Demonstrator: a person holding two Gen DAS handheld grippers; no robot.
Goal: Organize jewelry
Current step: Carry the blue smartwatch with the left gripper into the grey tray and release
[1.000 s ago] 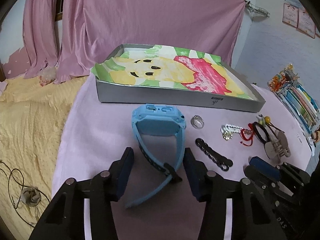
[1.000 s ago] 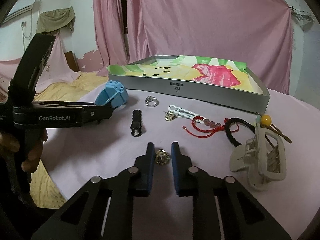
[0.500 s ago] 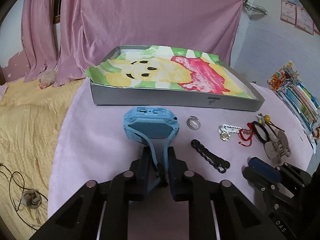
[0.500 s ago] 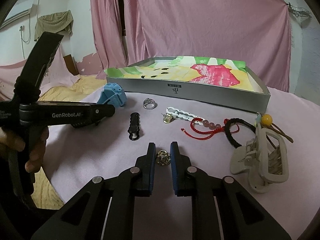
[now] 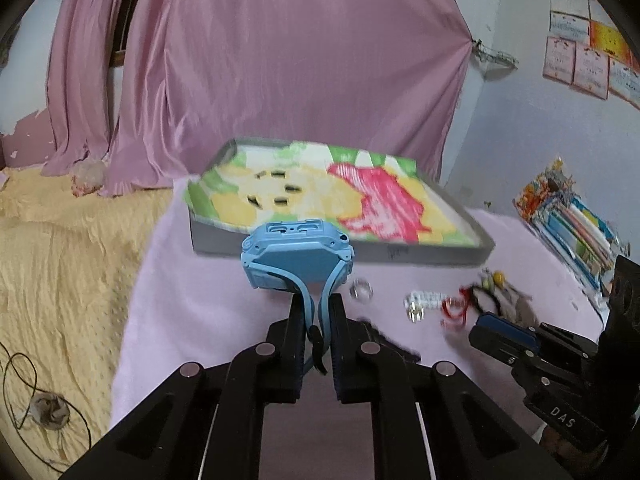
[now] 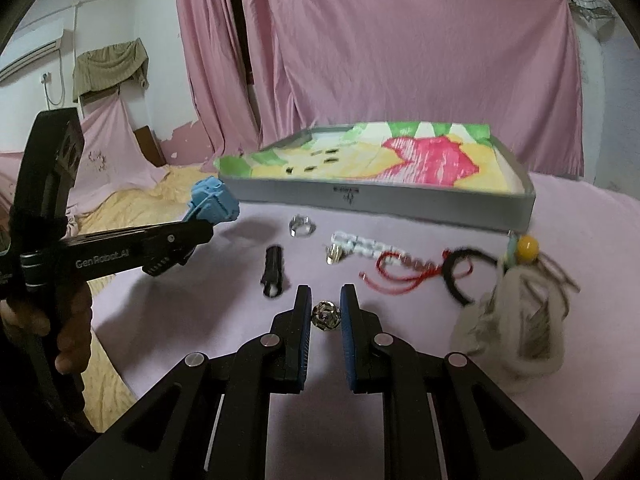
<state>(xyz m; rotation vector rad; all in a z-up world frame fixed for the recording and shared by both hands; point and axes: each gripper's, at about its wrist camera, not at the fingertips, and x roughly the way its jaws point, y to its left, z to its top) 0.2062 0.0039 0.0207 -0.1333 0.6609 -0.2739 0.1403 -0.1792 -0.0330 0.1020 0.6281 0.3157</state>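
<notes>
- The left tongs point(image 5: 318, 320) are clamped on the strap of the blue watch point(image 5: 296, 258); the watch body stands up past the fingertips, its flat back toward the camera.
- In the right wrist view the watch point(image 6: 214, 200) appears lifted off the bench point(image 6: 560, 208), near the grey tray point(image 6: 376, 198).
- The right tongs point(image 6: 325, 312) sit low over the bench with a narrow gap; a small metal charm point(image 6: 327, 315) lies between the pads. I cannot tell whether the pads touch it.
- The tray holds a bright sheet in yellow, pink and green, and stands at the far side of the bench, in front of a pink curtain point(image 6: 400, 40).
- On the bench in front of the tray, from left to right: a black clip point(image 6: 273, 270), a silver ring point(image 6: 302, 226), a white chain point(image 6: 360, 244), a red cord point(image 6: 394, 274), a black band point(image 6: 456, 270) and a beige claw clip point(image 6: 516, 320), blurred.
- A yellow bead point(image 6: 527, 247) lies just beyond the claw clip, near the tray's right corner.
- A hand point(image 6: 72, 320) grips the handle of the left tool at the left edge.
- A yellow bedspread point(image 5: 60, 264) lies left of the bench.
</notes>
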